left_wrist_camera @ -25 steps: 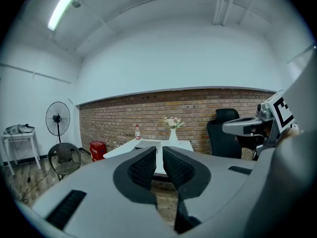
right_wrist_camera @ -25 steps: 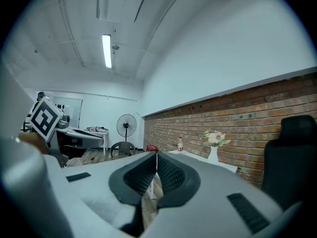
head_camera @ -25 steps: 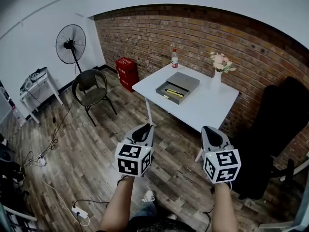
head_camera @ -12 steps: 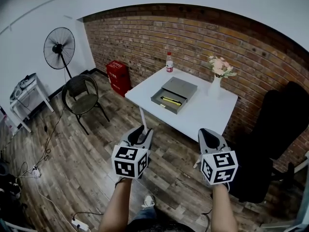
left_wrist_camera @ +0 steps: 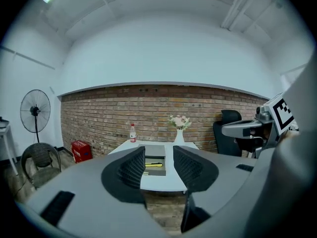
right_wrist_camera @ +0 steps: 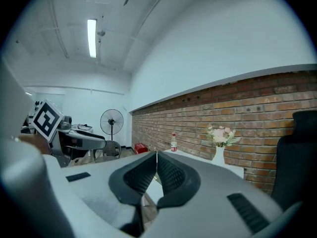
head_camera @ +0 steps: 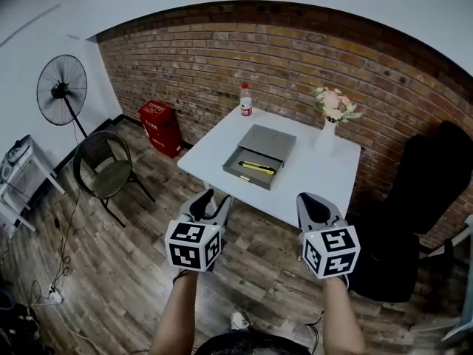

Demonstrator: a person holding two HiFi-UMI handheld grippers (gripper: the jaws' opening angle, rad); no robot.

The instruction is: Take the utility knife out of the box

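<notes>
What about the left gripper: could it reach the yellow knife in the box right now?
Probably not yet. The left gripper, jaws opening and empty, hangs over the floor short of the table. The utility knife lies uncovered in the open box, so nothing blocks the way.

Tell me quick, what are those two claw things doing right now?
Left gripper: jaws opening, nothing between them.
Right gripper: shut, empty.

- Ahead of the right gripper, a brick wall backed a white table.
- Far to its left stood a fan and a chair.
- The wood-plank floor lay below.
- A ceiling strip light glowed.
</notes>
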